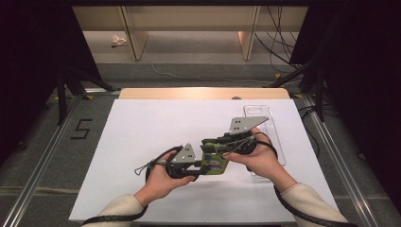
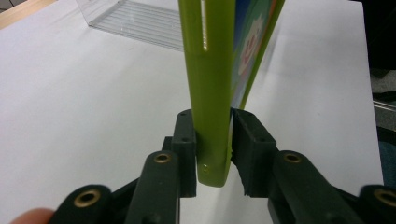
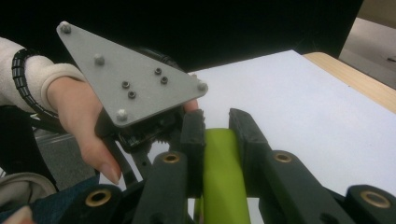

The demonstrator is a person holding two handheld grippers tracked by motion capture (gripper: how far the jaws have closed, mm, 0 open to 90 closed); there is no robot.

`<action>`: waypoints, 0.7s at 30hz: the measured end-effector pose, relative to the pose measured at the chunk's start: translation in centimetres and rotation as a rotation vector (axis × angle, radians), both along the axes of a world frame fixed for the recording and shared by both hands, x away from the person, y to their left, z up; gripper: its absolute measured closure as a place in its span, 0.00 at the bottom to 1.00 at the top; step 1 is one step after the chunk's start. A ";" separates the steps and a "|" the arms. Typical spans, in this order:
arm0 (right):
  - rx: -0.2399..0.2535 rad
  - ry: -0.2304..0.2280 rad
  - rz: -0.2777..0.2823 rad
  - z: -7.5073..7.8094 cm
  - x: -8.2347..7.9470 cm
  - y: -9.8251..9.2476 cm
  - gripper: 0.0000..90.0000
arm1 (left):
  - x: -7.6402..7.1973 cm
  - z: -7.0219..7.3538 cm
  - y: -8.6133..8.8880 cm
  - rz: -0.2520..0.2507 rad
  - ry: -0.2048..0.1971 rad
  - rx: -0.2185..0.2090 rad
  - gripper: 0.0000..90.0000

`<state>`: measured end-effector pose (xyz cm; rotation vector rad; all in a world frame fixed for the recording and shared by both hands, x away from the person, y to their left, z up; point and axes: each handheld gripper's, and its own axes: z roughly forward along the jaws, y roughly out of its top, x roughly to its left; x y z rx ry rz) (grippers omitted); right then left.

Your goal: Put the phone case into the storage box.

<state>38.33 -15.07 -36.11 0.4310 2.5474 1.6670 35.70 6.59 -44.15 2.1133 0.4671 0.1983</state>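
Both grippers pinch a green book (image 1: 213,162) above the white surface (image 1: 142,132): the left gripper (image 2: 214,154) has its fingers clamping the spine, the right gripper (image 3: 217,140) likewise. A clear plastic tray (image 1: 279,142) lies just beyond the right hand.

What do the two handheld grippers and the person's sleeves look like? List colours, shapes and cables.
The left gripper and the right gripper are black, each with a grey three-cornered plate on top, studded with screws. Their jaws are flat black blocks on arms with brass-coloured pivots. A black ribbed cable trails along each forearm. The sleeves are cream-coloured.
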 end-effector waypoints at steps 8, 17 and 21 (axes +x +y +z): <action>0.015 0.000 0.003 0.1 0.0 -0.1 0.86 | 0.1 0.2 0.2 0.018 0.003 -0.010 0.85; 0.022 -0.004 0.001 0.1 0.0 -0.1 0.85 | 0.1 0.4 0.3 0.045 0.000 0.001 0.86; 0.026 -0.007 0.001 0.1 0.1 -0.1 0.85 | 0.1 0.4 0.3 0.046 0.008 -0.002 0.86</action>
